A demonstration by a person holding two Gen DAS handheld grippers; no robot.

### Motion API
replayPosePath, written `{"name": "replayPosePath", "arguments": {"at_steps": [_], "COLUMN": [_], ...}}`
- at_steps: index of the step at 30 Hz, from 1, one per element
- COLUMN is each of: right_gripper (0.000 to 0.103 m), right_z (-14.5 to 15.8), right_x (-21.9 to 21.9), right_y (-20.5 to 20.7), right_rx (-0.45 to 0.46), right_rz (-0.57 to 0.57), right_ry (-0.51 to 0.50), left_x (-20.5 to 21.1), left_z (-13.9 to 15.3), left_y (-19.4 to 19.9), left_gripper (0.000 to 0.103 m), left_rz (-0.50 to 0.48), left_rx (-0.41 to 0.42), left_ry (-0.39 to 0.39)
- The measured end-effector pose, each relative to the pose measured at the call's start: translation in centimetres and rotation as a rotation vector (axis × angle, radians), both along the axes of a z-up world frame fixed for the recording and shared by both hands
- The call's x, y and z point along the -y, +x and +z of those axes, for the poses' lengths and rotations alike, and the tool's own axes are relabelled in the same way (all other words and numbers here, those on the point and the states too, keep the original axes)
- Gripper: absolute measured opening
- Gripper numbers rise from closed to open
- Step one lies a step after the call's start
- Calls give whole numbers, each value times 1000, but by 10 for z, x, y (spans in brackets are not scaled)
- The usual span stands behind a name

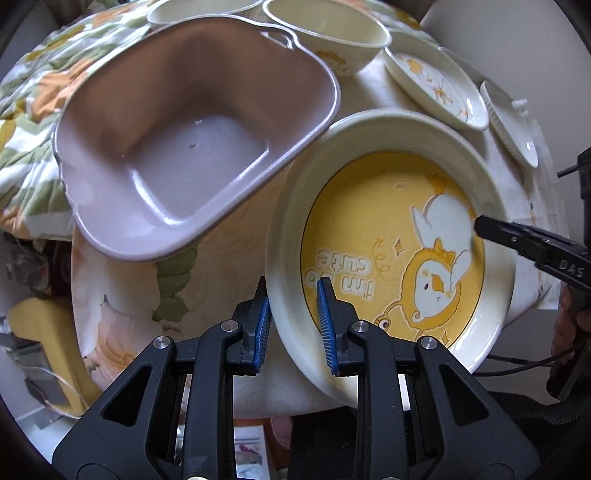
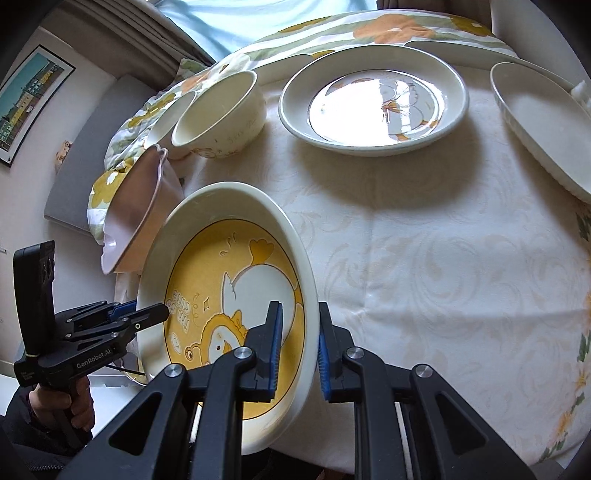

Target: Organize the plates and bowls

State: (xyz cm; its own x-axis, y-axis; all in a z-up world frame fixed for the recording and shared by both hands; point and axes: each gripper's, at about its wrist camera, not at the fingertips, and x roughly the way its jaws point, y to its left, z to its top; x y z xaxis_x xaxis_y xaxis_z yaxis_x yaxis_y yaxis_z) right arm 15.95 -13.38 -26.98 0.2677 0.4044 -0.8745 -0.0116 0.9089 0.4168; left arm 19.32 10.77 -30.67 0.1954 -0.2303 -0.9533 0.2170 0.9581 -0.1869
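Note:
A cream plate with a yellow duck picture hangs tilted above the table, held by both grippers. My left gripper is shut on its near rim, one blue pad inside and one outside. My right gripper is shut on the opposite rim in the same way. Each wrist view also shows the other gripper at the plate's far edge: the right gripper and the left gripper. A mauve rectangular tub sits just beside the plate.
Two cream bowls stand at the back near the tub. A white duck plate and a white oval dish lie on the cream tablecloth. A floral quilt lies bunched up behind the tub.

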Motion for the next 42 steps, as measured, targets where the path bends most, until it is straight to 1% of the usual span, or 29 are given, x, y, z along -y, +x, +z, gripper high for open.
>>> {"name": "replayPosePath", "arguments": {"at_steps": [4, 7, 12, 15, 20, 22, 24, 25, 26, 27, 28, 29, 30, 31, 32, 35, 37, 38, 39, 42], "right_gripper": [16, 16, 16, 16, 16, 19, 33, 38, 46, 46, 46, 46, 46, 46, 46, 47, 60, 75, 85, 86], "right_z": [-7, -11, -10, -9, -10, -8, -7, -7, -8, -7, -6, -5, -3, -2, 0, 4, 8, 11, 15, 32], "right_x": [0, 0, -1, -2, -7, -3, 1, 3, 4, 4, 4, 5, 7, 7, 8, 9, 13, 17, 22, 41], "right_y": [3, 3, 5, 5, 8, 7, 5, 6, 6, 6, 6, 6, 4, 3, 2, -2, -5, -7, -10, -21], "right_rx": [-7, -18, -12, -12, -3, 18, 28, 31, 33, 35, 41, 49, 59, 67, 74, 90, 103, 113, 124, 168], "right_rz": [-2, 19, 52, 67, 61, 60, 65, 68, 75, 80, 88, 95, 101, 106, 110, 117, 120, 117, 111, 83], "right_ry": [-2, -29, -56, -76, -50, -55, -48, -37, -25, -23, -24, -24, -25, -25, -20, -14, -16, -11, -3, 13], "left_x": [-2, 8, 8, 12, 18, 19, 21, 22, 23, 23, 24, 24, 25, 26, 28, 31, 35, 38, 42, 58], "left_z": [2, 4, 6, 9, 12, 11, 9, 9, 8, 8, 8, 8, 9, 11, 13, 19, 28, 34, 41, 67], "left_y": [-2, -2, -1, 0, 0, 0, -1, -2, -2, -2, -2, -2, -3, -5, -7, -12, -19, -24, -29, -44], "left_gripper": [21, 21, 22, 22, 22, 22, 23, 24, 26, 28, 36, 58, 72, 88, 92, 92, 92, 92, 92, 92], "left_rz": [8, 10, 18, 13, 21, 41, 62, 72, 82, 93, 108, 120, 134, 151, 161, 185, 200, 204, 206, 201], "left_rx": [24, 38, 41, 56, 88, 91, 89, 92, 88, 84, 85, 88, 100, 126, 147, 159, 176, 191, 207, 275], "left_ry": [-5, 7, 10, 38, 102, 101, 106, 111, 114, 111, 99, 92, 96, 112, 126, 148, 157, 164, 171, 186]}}
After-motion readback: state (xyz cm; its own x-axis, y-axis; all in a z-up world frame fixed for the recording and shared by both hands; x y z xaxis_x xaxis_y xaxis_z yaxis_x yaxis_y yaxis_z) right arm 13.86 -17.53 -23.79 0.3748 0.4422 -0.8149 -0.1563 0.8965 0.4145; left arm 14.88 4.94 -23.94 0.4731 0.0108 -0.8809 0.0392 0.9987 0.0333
